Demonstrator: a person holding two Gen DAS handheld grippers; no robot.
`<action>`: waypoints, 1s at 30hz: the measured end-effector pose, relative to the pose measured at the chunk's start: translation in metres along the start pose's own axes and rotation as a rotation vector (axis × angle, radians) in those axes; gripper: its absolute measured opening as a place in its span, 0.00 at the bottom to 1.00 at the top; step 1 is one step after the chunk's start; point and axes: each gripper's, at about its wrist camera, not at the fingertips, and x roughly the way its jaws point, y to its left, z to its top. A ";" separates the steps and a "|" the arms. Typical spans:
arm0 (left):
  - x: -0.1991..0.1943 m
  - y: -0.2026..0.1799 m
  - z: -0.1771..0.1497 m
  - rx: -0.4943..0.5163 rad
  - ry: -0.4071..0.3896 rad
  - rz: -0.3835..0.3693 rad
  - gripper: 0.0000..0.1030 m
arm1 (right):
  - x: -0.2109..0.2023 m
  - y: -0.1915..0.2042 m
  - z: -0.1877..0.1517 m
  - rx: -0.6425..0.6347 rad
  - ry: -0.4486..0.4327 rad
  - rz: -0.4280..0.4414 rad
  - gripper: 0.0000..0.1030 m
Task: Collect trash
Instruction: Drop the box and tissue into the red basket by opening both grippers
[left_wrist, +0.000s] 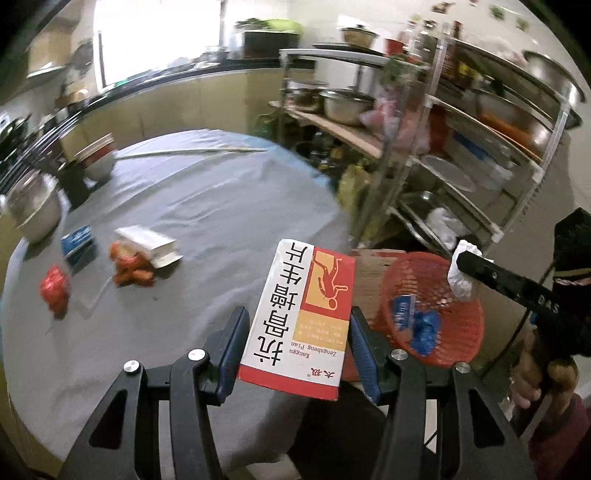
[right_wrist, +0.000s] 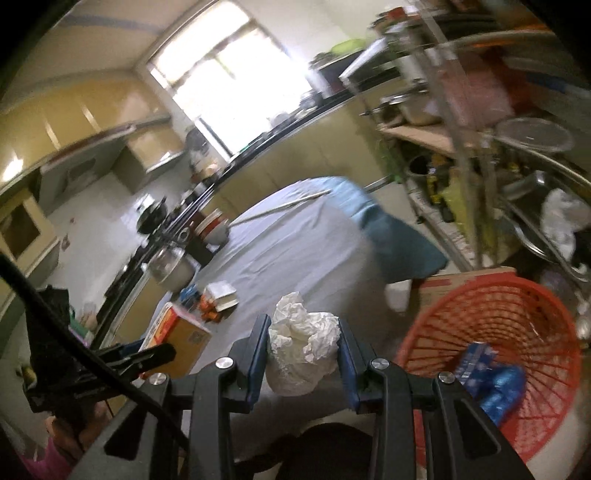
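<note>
The left gripper (left_wrist: 295, 325) holds a medicine box (left_wrist: 301, 317), and the right gripper (right_wrist: 303, 350) squeezes a crumpled tissue (right_wrist: 303, 350). Both are by the red basket (right_wrist: 517, 314), ready for dropping.

Medicine box (left_wrist: 299, 317) is white w/ black characters, plus red & orange-yellow panels w/ a red figure. Crumpled tissue (right_wrist: 303, 350) plain white. Basket (right_wrist: 517, 350) red-orange lattice, blue wrappers (right_wrist: 495, 380) inside. Tablecloth (left_wrist: 207, 206) grey, light blue edge. Gripper pads (left_wrist: 232, 354) blue.
</note>
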 end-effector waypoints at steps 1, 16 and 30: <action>0.001 -0.006 0.001 0.011 -0.001 -0.012 0.54 | -0.008 -0.011 0.001 0.022 -0.013 -0.013 0.36; 0.068 -0.125 0.010 0.172 0.128 -0.222 0.54 | -0.071 -0.140 -0.022 0.289 -0.050 -0.154 0.38; 0.094 -0.128 -0.007 0.206 0.187 -0.167 0.63 | -0.075 -0.153 -0.027 0.360 -0.097 -0.140 0.65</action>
